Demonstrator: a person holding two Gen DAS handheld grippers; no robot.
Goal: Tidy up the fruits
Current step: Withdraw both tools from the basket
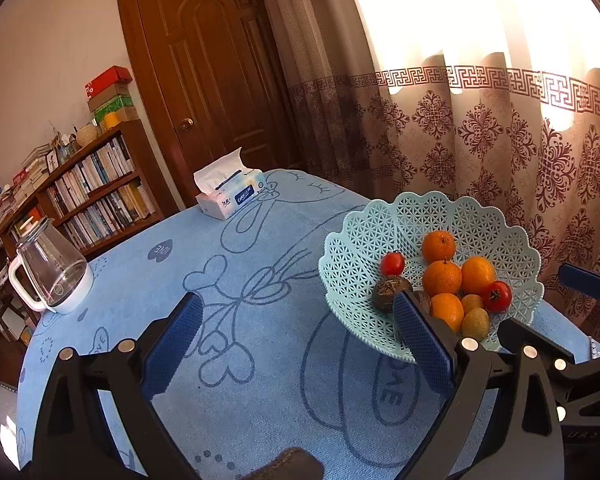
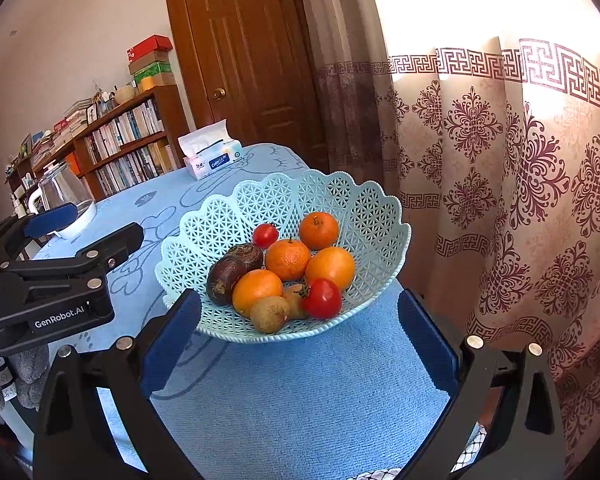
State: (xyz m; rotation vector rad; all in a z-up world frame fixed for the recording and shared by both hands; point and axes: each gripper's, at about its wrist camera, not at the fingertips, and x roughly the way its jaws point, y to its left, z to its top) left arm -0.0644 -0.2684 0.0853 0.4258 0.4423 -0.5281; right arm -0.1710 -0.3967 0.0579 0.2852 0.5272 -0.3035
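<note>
The left gripper stands with its jaws spread wide over the blue tablecloth, holding nothing; only printed cloth shows between the two blue pads. The pale green lattice fruit basket lies outside that gap, beyond the right-hand finger, whose tip covers part of the basket's near rim and a dark passion fruit. In this view the basket's contents are partly masked by that finger: four oranges, two red tomatoes and a small brownish-green fruit can be made out.

The right wrist view shows the basket whole, sitting just ahead of the right gripper, centred between its jaws but beyond the fingertips. These jaws are also wide apart and grasp nothing. Here the passion fruit is seen in full at the left of the pile, with two brownish-green fruits at the front beside a tomato. This view alone shows the left gripper from outside, off the left finger, marked GenRobot.AI, with a grey-gloved hand under it.

Far beyond the left jaws sit a tissue box and, off the left finger, a glass kettle. A bookshelf, wooden door and patterned curtain stand behind.
</note>
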